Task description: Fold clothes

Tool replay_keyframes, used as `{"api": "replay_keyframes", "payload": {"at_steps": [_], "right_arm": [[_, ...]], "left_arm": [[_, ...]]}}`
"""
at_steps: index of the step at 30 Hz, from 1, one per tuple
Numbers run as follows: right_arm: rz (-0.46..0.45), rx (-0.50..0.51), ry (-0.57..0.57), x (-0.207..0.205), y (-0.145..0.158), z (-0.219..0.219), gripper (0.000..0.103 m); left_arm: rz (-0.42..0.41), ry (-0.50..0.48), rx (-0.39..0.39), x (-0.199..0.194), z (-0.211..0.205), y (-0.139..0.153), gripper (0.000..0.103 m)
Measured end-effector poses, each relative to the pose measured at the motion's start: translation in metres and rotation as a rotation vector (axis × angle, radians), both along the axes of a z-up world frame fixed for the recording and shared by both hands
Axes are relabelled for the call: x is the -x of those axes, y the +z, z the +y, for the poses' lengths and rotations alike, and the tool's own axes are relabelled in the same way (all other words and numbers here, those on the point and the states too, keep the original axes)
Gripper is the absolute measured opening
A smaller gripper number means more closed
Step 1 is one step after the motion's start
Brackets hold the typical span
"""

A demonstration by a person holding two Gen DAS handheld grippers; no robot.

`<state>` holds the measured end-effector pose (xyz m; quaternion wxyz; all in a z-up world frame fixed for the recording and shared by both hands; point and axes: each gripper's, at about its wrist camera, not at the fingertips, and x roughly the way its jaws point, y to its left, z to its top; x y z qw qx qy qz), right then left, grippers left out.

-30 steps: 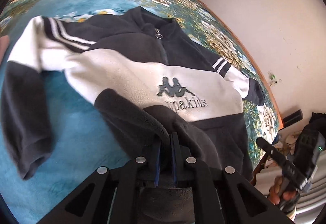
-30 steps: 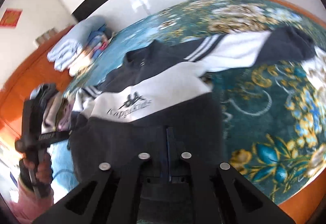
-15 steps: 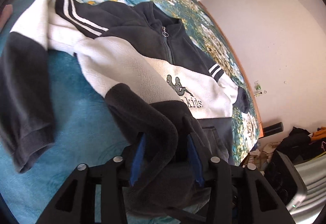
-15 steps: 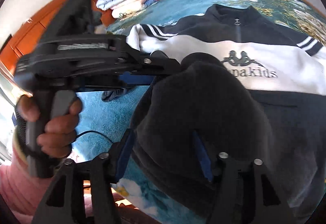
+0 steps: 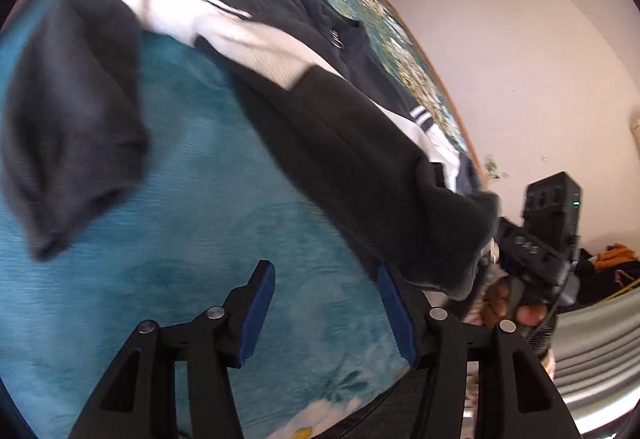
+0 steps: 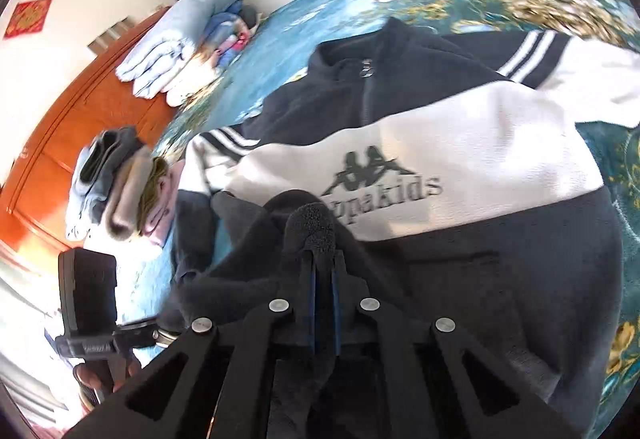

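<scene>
A: Left wrist view — how far along?
B: Barely begun. The left gripper [image 5: 326,309] is opening, nothing between its pads; the fleece [image 5: 340,127] lies just beyond it on the bed [image 5: 192,239], sleeve still flung out

A: Right wrist view?
B: The right gripper [image 6: 323,279] is closing on the fleece hem [image 6: 310,229], below the logo [image 6: 372,175]. Every fold remains

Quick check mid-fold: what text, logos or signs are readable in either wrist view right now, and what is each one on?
"ppaKids": on the white chest band of the sweatshirt, under a logo of two seated figures; the first letters are hidden behind a fold of dark fleece.
Red square wall hanging: gold mark, too blurred to read.
Lettering on the left gripper's body: too small to read.
Marking on the right gripper's body: blurred, unreadable.
Nothing else is legible.
</scene>
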<state>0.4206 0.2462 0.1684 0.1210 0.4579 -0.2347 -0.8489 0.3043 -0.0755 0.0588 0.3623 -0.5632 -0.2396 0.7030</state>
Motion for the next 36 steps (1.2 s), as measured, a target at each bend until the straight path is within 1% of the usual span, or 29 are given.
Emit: {"api": "replay_keyframes", "payload": {"at_steps": [4,5,7,8,9,12,14,17,18,20,21,22,24,25,26,28,29,30,31,32,33,35,36], "right_arm": [[-0.032,0.032,-0.018,-0.001,-0.017,0.008,0.006],[-0.032,0.041,-0.019,-0.003,-0.019,0.008,0.006],[-0.030,0.057,-0.020,-0.007,-0.020,0.013,0.006],[-0.028,0.060,-0.020,-0.007,-0.021,0.010,0.006],[-0.027,0.062,-0.021,-0.006,-0.020,0.010,0.006],[-0.024,0.079,-0.026,-0.007,-0.020,0.011,0.006],[-0.020,0.099,-0.028,-0.011,-0.021,0.012,0.006],[-0.018,0.122,-0.027,-0.017,-0.025,0.011,0.006],[-0.018,0.125,-0.028,-0.018,-0.026,0.010,0.006],[-0.016,0.128,-0.032,-0.021,-0.026,0.009,0.006],[-0.014,0.127,-0.034,-0.023,-0.024,0.009,0.006],[-0.012,0.125,-0.034,-0.025,-0.022,0.009,0.007],[0.003,0.111,-0.033,-0.031,-0.016,0.010,0.007],[0.015,0.103,-0.031,-0.035,-0.012,0.012,0.008],[0.033,0.099,-0.030,-0.040,-0.007,0.014,0.008],[0.079,0.070,-0.047,-0.053,0.006,0.024,0.014],[0.101,0.050,-0.060,-0.061,0.012,0.031,0.028],[0.117,0.024,-0.079,-0.068,0.016,0.040,0.044],[0.126,-0.002,-0.108,-0.078,0.018,0.052,0.049],[0.122,-0.017,-0.137,-0.086,0.016,0.064,0.050],[0.118,-0.032,-0.165,-0.094,0.014,0.077,0.050],[0.082,-0.055,-0.240,-0.109,0.002,0.103,0.050],[0.053,-0.050,-0.272,-0.112,-0.007,0.113,0.050]], "left_arm": [[-0.099,-0.009,-0.166,0.009,0.011,-0.009,0.058],[-0.105,-0.011,-0.182,0.011,0.012,-0.008,0.059],[-0.107,-0.017,-0.187,0.013,0.017,-0.006,0.062],[-0.124,-0.021,-0.216,0.014,0.019,-0.006,0.063],[-0.156,-0.023,-0.264,0.016,0.020,-0.008,0.063],[-0.228,-0.004,-0.356,0.022,0.018,-0.015,0.064],[-0.224,0.003,-0.312,0.022,0.021,-0.016,0.065],[-0.251,-0.012,-0.301,0.017,0.032,-0.022,0.065],[-0.260,-0.014,-0.296,0.016,0.035,-0.024,0.063],[-0.276,-0.019,-0.283,0.012,0.040,-0.027,0.062],[-0.280,-0.014,-0.278,0.011,0.041,-0.028,0.055],[-0.279,-0.005,-0.270,0.010,0.041,-0.028,0.038],[-0.260,0.026,-0.242,0.009,0.033,-0.023,0.021],[-0.250,0.043,-0.227,0.009,0.029,-0.021,0.016],[-0.240,0.059,-0.213,0.009,0.025,-0.018,0.015],[-0.185,0.092,-0.188,0.007,0.008,-0.002,0.013],[-0.144,0.110,-0.172,0.004,-0.005,0.009,0.013],[-0.102,0.128,-0.156,0.001,-0.018,0.021,0.013],[-0.052,0.147,-0.113,-0.003,-0.032,0.031,0.013],[-0.002,0.167,-0.065,-0.007,-0.046,0.040,0.012],[0.032,0.191,-0.013,-0.010,-0.059,0.045,0.012],[0.033,0.238,0.060,-0.015,-0.081,0.040,0.012],[0.014,0.258,0.080,-0.017,-0.089,0.033,0.012]]}}
